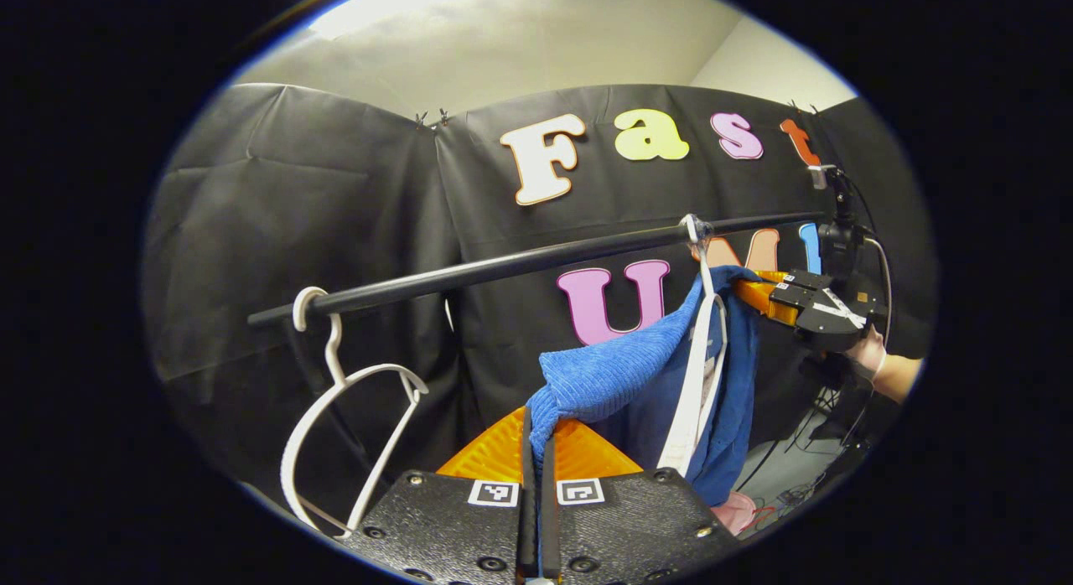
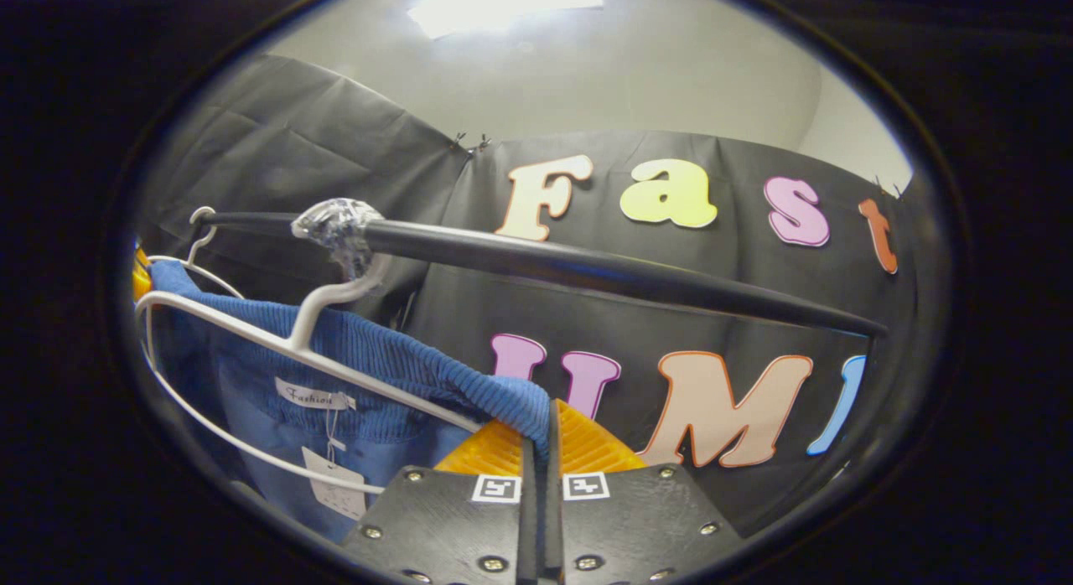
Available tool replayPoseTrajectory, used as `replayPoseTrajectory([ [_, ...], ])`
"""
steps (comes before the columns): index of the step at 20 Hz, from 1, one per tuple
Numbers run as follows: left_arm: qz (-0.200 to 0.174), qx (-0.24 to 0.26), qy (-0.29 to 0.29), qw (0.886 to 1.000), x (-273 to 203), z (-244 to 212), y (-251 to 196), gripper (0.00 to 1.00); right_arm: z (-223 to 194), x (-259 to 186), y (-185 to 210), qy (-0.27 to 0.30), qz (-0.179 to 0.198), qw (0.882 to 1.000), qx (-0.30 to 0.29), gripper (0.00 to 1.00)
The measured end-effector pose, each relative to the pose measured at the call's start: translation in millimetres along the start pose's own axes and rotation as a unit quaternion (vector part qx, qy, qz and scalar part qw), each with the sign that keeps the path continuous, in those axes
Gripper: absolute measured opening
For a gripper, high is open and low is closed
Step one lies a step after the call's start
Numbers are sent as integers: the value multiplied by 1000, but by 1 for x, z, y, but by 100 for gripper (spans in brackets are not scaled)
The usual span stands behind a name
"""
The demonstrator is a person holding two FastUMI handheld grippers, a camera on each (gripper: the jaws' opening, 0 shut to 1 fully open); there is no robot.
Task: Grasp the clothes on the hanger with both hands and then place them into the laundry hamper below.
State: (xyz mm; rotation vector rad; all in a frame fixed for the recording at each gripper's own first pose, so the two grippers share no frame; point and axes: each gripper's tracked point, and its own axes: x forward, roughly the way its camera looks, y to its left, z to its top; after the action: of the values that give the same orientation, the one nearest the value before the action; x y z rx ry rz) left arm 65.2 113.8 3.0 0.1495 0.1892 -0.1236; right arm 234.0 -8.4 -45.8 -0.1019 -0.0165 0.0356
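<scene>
Both pinched on the blue sweater (image 1: 620, 367): left gripper (image 1: 537, 451) and right gripper (image 2: 541, 438) each clamp a shoulder, I think. It's on the hanger (image 2: 277, 338) w/ rod (image 1: 503, 268) above. Next: lift it off, then down to the hamper.

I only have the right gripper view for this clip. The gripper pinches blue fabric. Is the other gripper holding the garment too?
Observer: Yes. In the left gripper view the left gripper is shut on a bunched fold of the blue garment.
Operator: Any other hanger on the rail?
Observer: Yes, an empty white hanger hangs on the black rail, apart from the garment.
Operator: Who holds the right gripper?
Observer: A hand grips the right gripper beyond the garment.
</scene>
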Motion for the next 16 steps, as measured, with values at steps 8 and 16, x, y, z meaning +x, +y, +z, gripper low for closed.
replayPoseTrajectory([
  [8,-51,-36,-25,998,31,-6,-19,2,-17,15,-22,0,-26,999,-44,4],
  [16,-110,-39,-33,993,43,-11,-42,2,-57,30,-32,29,-28,998,-54,4],
])
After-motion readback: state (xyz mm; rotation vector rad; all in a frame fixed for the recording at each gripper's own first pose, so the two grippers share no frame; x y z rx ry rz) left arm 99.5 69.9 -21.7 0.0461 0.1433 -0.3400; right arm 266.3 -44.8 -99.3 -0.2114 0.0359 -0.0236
